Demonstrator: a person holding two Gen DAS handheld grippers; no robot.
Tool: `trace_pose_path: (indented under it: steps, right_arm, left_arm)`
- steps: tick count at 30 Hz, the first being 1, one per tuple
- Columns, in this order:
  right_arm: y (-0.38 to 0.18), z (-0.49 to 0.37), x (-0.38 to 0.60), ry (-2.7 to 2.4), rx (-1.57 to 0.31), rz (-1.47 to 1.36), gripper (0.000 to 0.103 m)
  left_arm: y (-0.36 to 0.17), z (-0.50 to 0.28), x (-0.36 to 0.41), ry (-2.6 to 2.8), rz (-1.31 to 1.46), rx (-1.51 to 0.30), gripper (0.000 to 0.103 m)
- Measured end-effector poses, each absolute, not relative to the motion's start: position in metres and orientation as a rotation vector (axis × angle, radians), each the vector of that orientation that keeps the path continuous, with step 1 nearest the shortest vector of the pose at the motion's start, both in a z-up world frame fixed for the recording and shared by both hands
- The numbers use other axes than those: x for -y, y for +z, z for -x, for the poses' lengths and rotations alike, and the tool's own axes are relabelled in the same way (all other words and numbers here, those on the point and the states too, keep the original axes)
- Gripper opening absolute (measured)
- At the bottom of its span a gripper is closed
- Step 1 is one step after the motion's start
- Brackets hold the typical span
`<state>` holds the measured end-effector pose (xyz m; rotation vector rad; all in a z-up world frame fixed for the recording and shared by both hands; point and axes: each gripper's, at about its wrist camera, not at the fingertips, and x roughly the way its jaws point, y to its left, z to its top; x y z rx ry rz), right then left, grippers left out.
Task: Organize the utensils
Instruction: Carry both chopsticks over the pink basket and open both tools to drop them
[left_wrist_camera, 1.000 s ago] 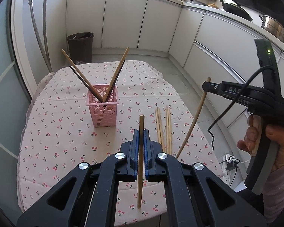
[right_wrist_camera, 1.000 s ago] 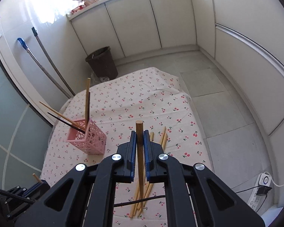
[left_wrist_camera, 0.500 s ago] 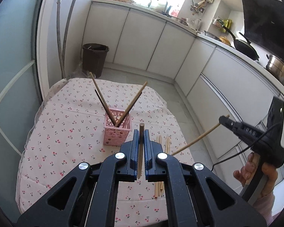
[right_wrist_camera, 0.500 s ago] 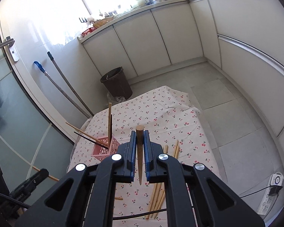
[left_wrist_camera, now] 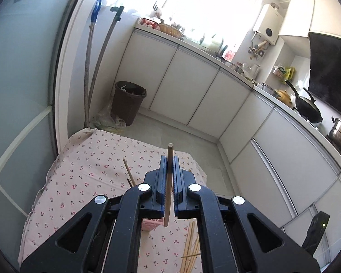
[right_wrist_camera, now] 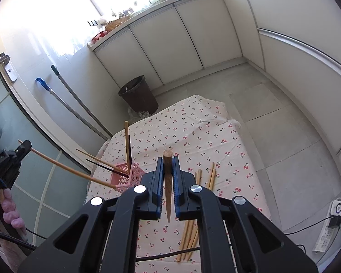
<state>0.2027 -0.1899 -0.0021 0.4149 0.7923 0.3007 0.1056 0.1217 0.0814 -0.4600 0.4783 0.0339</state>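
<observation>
My left gripper (left_wrist_camera: 169, 166) is shut on a wooden chopstick (left_wrist_camera: 168, 186), held high over the table. In the right wrist view that chopstick (right_wrist_camera: 66, 169) slants down with its tip at the rim of the pink holder (right_wrist_camera: 128, 178), which holds several chopsticks. In the left wrist view the holder (left_wrist_camera: 151, 224) is mostly hidden behind my fingers. My right gripper (right_wrist_camera: 167, 166) is shut on another wooden chopstick (right_wrist_camera: 167, 182), above the table right of the holder. Several loose chopsticks (right_wrist_camera: 193, 218) lie on the cherry-print cloth (right_wrist_camera: 193, 132).
A brown bin (right_wrist_camera: 138, 94) and two mop handles (right_wrist_camera: 79, 104) stand beyond the table's far end. White cabinets (right_wrist_camera: 170, 36) run along the far and right walls. A power strip (right_wrist_camera: 329, 223) lies on the floor to the right.
Both grippers have risen and tilted up, so the table looks lower and farther. The left chopstick's tip has come to the pink holder's rim.
</observation>
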Motion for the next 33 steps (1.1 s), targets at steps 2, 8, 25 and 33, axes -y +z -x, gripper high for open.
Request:
trace_pose_path:
  steps: [2, 8, 25, 33]
  right_arm:
    - [-0.006, -0.205, 0.188, 0.299, -0.806, -0.412, 0.008]
    - [-0.014, -0.209, 0.186, 0.285, -0.829, -0.403, 0.008]
    - [0.001, -0.214, 0.186, 0.319, -0.784, -0.499, 0.008]
    - [0.048, -0.232, 0.162, 0.378, -0.644, -0.567, 0.008]
  left_arm:
    - [0.074, -0.115, -0.129, 0.063, 0.48, -0.48, 0.004]
    - [0.033, -0.147, -0.152, 0.113, 0.561, -0.555, 0.005]
    - [-0.019, -0.099, -0.19, 0.245, 0.738, -0.721, 0.027]
    - [-0.015, -0.082, -0.179, 0.253, 0.662, -0.719, 0.027]
